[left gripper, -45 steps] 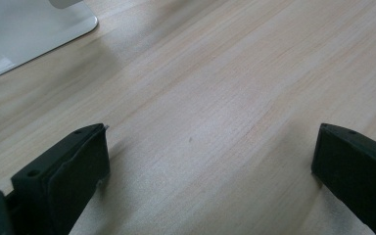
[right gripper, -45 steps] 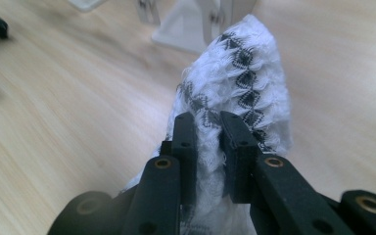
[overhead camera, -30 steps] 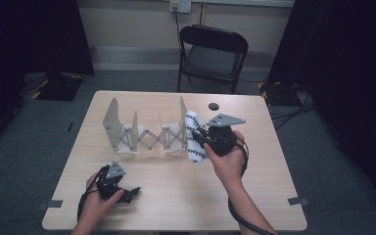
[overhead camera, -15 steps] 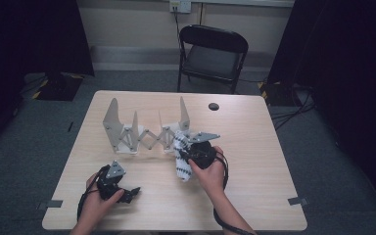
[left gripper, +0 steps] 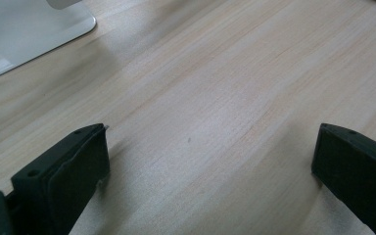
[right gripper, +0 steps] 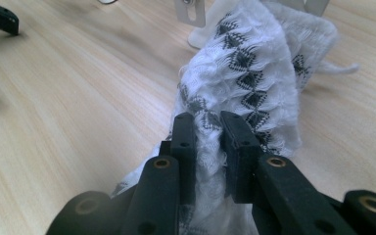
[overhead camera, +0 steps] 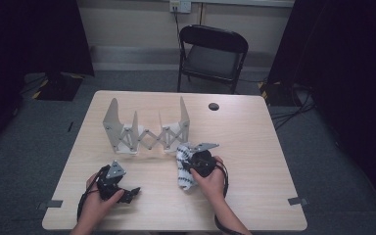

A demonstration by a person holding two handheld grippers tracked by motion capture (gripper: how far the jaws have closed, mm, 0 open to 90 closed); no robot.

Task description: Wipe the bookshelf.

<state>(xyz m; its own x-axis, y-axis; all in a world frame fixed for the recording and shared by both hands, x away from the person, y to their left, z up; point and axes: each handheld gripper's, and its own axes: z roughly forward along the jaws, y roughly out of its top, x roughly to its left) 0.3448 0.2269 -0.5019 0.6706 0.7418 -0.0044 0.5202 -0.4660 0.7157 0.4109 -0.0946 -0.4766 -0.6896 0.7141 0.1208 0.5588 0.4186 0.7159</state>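
Note:
A white knitted cloth with black diamond patterns [overhead camera: 183, 166] [right gripper: 254, 83] lies bunched on the wooden table [overhead camera: 254, 147], just in front of the white accordion rack [overhead camera: 147, 132]. My right gripper [overhead camera: 190, 165] [right gripper: 207, 128] is shut on a fold of this cloth, its jaws pinching the fabric low over the tabletop. My left gripper [overhead camera: 127, 194] [left gripper: 210, 161] rests on the table at the front left, open, with bare wood between its jaws.
The rack's white base [left gripper: 24, 34] shows at the upper left of the left gripper view. A small black disc [overhead camera: 213, 106] lies at the table's back right. A black folding chair [overhead camera: 213, 54] stands behind the table.
My right gripper has come down and toward the front with the cloth, from up beside the rack to the tabletop. The left gripper has stayed put.

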